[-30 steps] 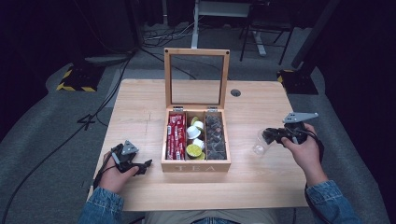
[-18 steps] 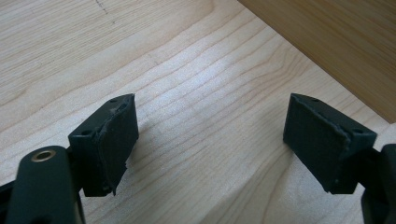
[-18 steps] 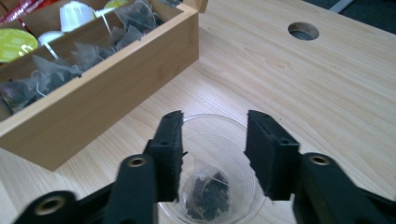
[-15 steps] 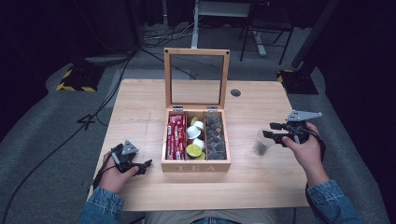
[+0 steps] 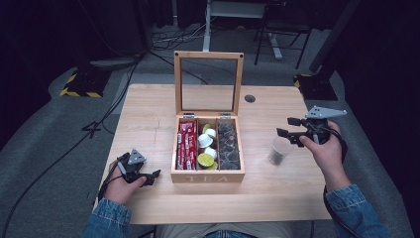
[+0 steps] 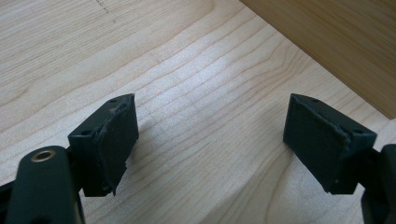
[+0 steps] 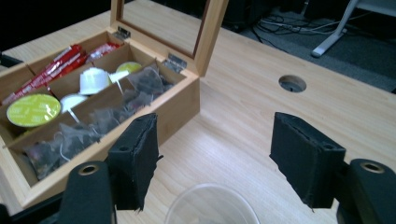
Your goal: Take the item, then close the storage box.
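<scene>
An open wooden tea box (image 5: 208,177) stands mid-table with its glass lid (image 5: 208,82) upright. Its three compartments hold red packets (image 5: 186,144), capsules (image 5: 205,151) and dark tea bags (image 5: 228,146). A clear plastic cup (image 5: 280,150) with something dark in its bottom stands to the right of the box. My right gripper (image 5: 286,126) hovers open just above and behind the cup, whose rim (image 7: 212,205) shows below the spread jaws (image 7: 215,149). My left gripper (image 5: 151,177) rests low on the table left of the box, open and holding nothing (image 6: 210,135).
A round cable hole (image 5: 250,98) lies in the tabletop (image 5: 148,114) behind the box on the right. The box's side wall (image 6: 327,42) runs close past my left gripper. Dark floor, cables and a desk frame (image 5: 237,10) surround the table.
My right gripper has let go of the cup, which now stands on the table, and has drawn back to the right and upward. The left gripper has not moved.
</scene>
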Demonstrator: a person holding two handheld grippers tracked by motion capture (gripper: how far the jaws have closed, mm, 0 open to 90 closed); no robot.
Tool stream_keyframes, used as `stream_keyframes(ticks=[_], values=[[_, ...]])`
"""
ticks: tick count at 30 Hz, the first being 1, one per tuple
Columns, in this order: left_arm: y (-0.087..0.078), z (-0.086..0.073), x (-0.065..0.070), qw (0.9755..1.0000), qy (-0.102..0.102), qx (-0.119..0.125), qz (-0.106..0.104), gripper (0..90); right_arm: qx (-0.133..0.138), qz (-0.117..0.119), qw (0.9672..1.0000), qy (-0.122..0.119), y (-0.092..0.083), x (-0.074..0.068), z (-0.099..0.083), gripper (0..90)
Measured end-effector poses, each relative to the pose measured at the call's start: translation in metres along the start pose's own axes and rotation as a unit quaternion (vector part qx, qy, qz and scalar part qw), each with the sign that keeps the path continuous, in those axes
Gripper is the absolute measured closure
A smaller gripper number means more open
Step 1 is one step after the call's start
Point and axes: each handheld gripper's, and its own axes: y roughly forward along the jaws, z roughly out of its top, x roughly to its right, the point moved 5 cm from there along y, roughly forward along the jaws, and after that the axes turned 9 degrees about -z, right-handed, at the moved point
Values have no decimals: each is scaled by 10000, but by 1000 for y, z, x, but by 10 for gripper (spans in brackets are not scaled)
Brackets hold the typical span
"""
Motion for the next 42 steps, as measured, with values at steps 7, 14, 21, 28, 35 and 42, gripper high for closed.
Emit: stream_keyframes(ticks=[7, 14, 21, 28, 35, 42], values=[[0, 0, 0, 10000, -5, -3, -2, 184, 155, 72, 9997, -154, 4, -7, 33, 321], [0, 0, -1, 10000, 24, -9, -17, 184, 221, 90, 9995, -203, 19, -10, 65, 310], [-2, -1, -3, 10000, 67, -28, -53, 179, 267, 179, 9994, -118, 37, -8, 92, 295], [-2, -1, -4, 10000, 72, -23, -21, 178, 352, 272, 9989, -129, 56, -9, 113, 286], [-2, -1, -4, 10000, 73, -28, -12, 177, 478, 427, 9979, 9, 81, -7, 128, 283], [-3, -2, -3, 10000, 47, -30, -35, 181, 707, 98, 9972, 236, 107, -9, 145, 195]])
